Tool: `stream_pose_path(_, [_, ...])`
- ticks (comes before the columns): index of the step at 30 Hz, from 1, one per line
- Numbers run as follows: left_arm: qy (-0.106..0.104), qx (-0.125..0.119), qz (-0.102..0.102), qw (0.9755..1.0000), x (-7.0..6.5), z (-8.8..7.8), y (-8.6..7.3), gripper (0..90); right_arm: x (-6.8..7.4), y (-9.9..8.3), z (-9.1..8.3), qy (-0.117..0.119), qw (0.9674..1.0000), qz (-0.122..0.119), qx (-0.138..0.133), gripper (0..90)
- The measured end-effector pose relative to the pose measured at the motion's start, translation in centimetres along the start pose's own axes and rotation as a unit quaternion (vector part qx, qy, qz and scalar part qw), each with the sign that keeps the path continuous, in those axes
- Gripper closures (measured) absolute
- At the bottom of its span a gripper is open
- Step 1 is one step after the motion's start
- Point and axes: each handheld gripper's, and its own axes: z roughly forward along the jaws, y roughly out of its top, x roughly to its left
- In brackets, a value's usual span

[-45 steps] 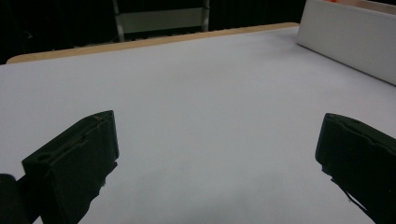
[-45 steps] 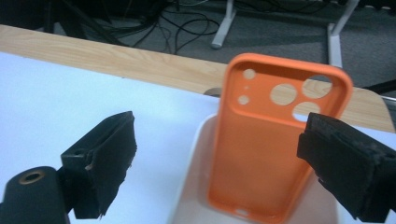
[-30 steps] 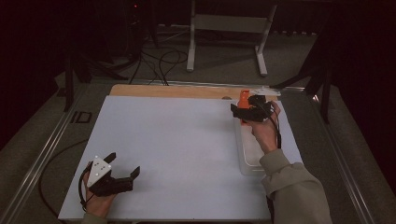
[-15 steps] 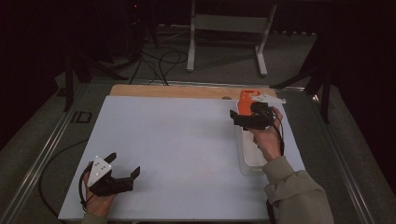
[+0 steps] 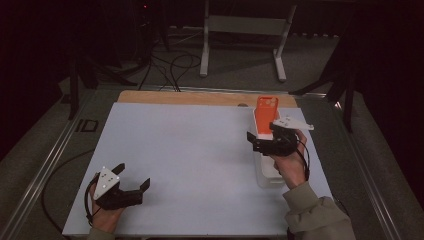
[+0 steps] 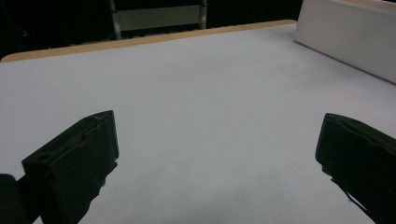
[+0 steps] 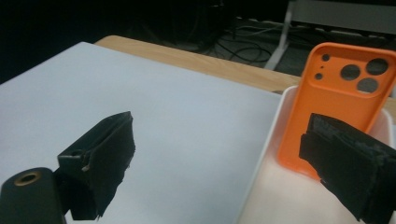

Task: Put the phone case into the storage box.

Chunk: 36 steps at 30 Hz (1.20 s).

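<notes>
Right tool is hovering wide open, gripping nothing, over the white tray at three o'clock on the surface. An orange phone case is standing in the tray's far end. Left tool is resting open and empty at seven o'clock.

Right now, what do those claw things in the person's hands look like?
Both are black, each with two chunky black jaws. The left gripper carries a pale grey three-cornered plate on top, and so does the right gripper. A thin black cable loops from each one. The person's sleeve by the right gripper is a dull olive-grey.
</notes>
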Motion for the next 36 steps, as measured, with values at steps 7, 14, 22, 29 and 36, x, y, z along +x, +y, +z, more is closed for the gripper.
stream_pose_path(7, [0.000, -0.006, -0.002, 1.0000, 0.2, -0.2, 0.3, 0.3, 0.9, -1.8, -1.5, 0.025, 0.9995, -0.002, -0.019, 8.8])
stream_pose_path(14, [-0.008, -0.005, 0.007, 0.9999, 0.0, -0.3, 0.8, 0.3, 1.8, -3.4, -2.7, 0.038, 0.9984, -0.002, -0.041, 8.8])
stream_pose_path(22, [-0.013, -0.008, 0.012, 0.9998, -0.1, -0.4, 1.2, 0.3, 2.8, -5.6, -3.8, 0.044, 0.9965, -0.012, -0.070, 8.8])
stream_pose_path(29, [-0.017, -0.015, 0.014, 0.9996, -0.1, -0.6, 1.3, 0.3, 3.2, -7.1, -4.7, 0.043, 0.9937, -0.024, -0.101, 8.8])
stream_pose_path(36, [-0.015, -0.018, 0.015, 0.9996, -0.1, -0.8, 1.4, 0.3, 3.5, -8.5, -5.1, 0.049, 0.9911, -0.032, -0.120, 8.8])
